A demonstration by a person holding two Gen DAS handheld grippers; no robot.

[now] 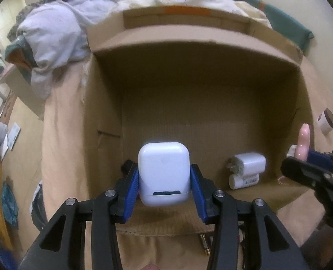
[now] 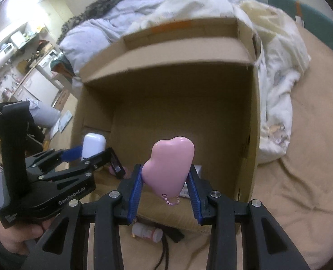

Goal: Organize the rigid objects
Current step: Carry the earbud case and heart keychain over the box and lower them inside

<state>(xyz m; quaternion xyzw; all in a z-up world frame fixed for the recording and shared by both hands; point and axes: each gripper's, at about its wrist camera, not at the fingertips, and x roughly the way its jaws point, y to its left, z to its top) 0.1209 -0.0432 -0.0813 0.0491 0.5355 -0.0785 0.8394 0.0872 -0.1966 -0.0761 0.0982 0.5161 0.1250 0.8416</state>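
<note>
Over box (image 1: pixel 189 45) | left gripper (image 1: pixel 164 180) grasps case (image 1: pixel 164 171) | right gripper (image 2: pixel 165 180) grasps pink heart (image 2: pixel 169 166)

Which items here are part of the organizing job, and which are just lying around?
Job:
- white earbud case, in left gripper
- pink heart-shaped item, in right gripper
- cardboard box
- white charger inside it

Lying about:
- bedding
- brown-lidded jar

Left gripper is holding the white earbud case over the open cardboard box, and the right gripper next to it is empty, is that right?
Not quite. The right gripper is not empty: the right wrist view shows it shut on a pink heart-shaped object. The left gripper does hold the white earbud case over the open cardboard box.
</note>
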